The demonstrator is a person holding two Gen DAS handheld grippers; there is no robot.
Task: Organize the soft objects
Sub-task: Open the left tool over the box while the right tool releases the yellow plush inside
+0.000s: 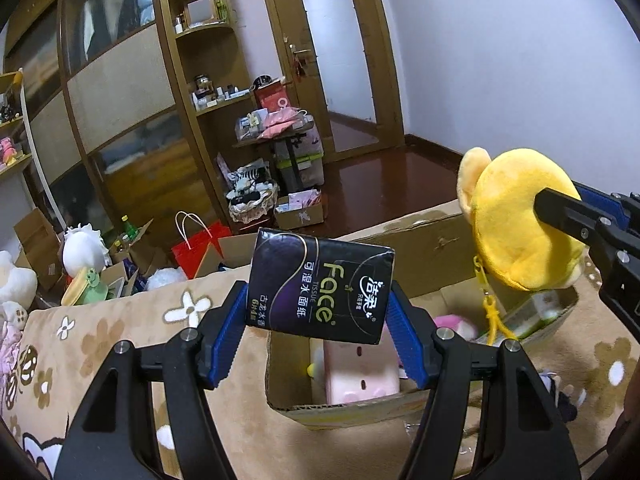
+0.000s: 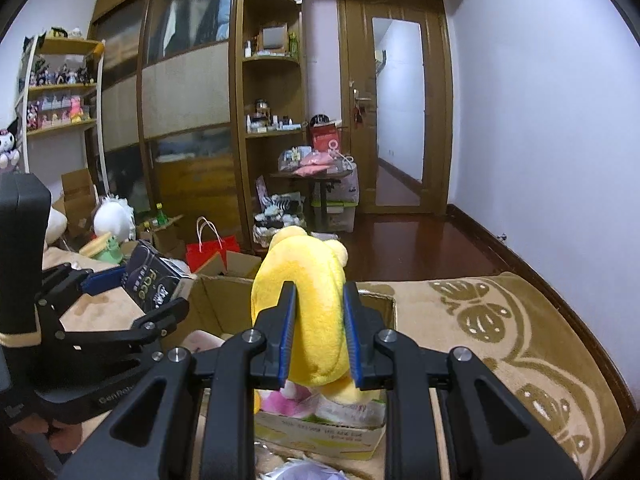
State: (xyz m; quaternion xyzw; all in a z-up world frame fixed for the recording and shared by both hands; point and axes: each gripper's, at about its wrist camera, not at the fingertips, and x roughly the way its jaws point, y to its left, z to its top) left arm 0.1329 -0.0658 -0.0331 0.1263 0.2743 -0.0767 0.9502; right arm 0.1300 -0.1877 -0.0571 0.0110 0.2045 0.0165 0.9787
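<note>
Soft objects: several plush items already inside cardboard box on blanket.
Left gripper: clamping tissue pack, over box.
Right gripper: squeezing yellow plush, over box.
Remaining: both unreleased.

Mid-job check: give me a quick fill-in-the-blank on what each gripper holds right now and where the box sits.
The left gripper is shut on a black pack of ____.
The right gripper squeezes a plush toy coloured ____.
Both items hang above an open ____ box on the floral blanket.

Missing words: tissues; yellow; cardboard
</note>
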